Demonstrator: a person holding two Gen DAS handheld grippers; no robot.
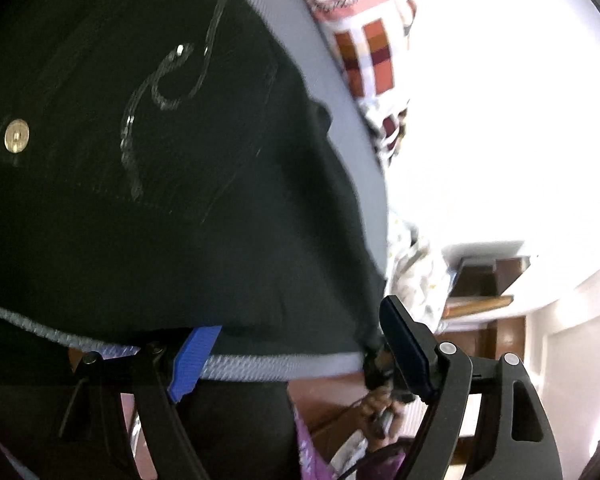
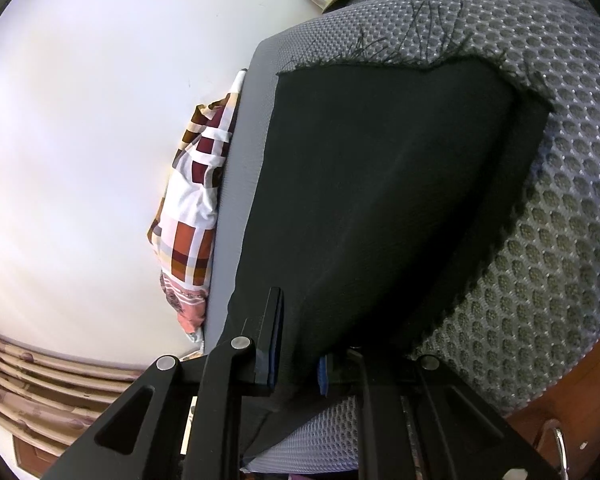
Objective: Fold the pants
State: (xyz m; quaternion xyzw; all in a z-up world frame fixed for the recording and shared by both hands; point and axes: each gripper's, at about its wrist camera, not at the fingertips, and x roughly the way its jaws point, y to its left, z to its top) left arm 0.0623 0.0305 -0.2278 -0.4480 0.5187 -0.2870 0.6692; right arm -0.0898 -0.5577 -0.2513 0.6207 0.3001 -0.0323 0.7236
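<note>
Black pants (image 1: 172,208) lie spread flat on a grey mesh-covered mattress (image 2: 540,280), covering most of both views. The waist end shows in the left wrist view: a brass button (image 1: 17,136) near the left edge and pale curved stitching (image 1: 168,92) on the cloth. The leg end shows in the right wrist view, its frayed hem (image 2: 400,65) lying on the mattress with loose threads spilling over the mesh.

Left gripper (image 1: 296,354) sits at the near edge of the mattress, jaws spread wide with the pants' edge between them. The blue pad finger (image 1: 192,364) is tucked at the cloth's edge; the dark pad finger (image 1: 406,348) stands just beside a bunched corner of the fabric. Pads do not visibly press the cloth, so it reads as released.

Right gripper (image 2: 296,364) is clenched on the pants, jaws nearly together, a fold of black fabric pinched between the pads at the mattress's near edge.

A checked red-brown-white pillow (image 2: 192,216) is wedged between the mattress and a white wall (image 2: 80,140). No containers in view, except a wooden shelf (image 1: 484,280) in the left view, too blurred and overexposed to read its contents. A hand (image 1: 376,412) shows below the left gripper, holding something dark I cannot make out.
</note>
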